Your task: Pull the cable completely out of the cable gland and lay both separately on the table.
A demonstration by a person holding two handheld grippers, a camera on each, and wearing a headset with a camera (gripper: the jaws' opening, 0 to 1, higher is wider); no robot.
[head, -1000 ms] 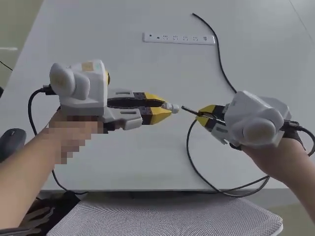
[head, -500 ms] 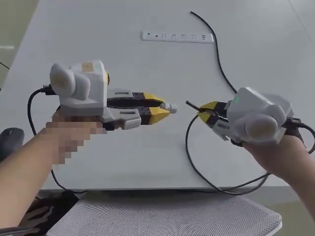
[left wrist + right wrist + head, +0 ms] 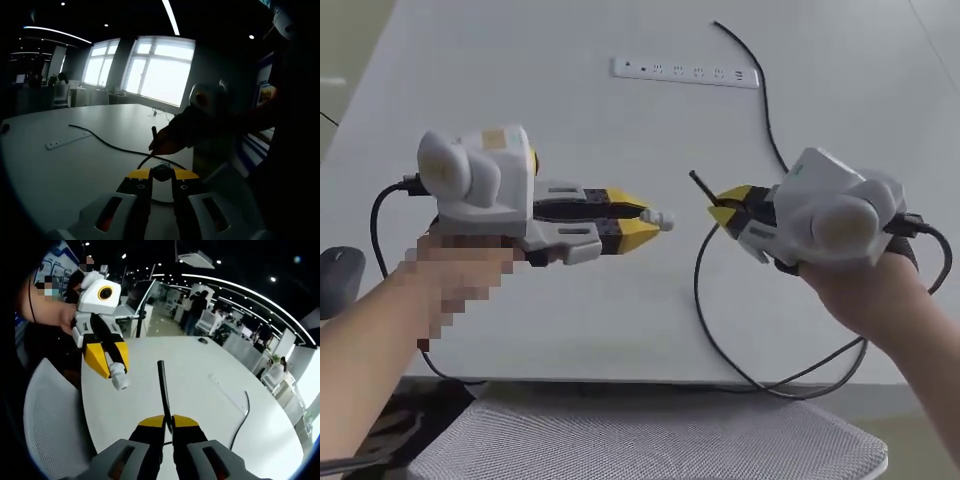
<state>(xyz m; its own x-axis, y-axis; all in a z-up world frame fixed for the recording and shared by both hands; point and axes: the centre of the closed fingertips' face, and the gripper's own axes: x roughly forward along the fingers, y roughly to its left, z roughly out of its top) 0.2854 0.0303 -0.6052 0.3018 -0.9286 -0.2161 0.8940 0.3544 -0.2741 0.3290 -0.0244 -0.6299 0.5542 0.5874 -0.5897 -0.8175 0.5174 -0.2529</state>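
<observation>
Head view: left gripper clamps the white plastic cable gland, likely light and rigid, at its tips; right gripper pinches the thin black cable, probably floppy, just behind its free end.

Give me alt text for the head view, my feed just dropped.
The left hand-held gripper grips a white gland and the right hand-held gripper grips a black cable. The cable's free end is out of the gland, with a gap between them. Both are held above a white table, with a power strip at its far side.
</observation>
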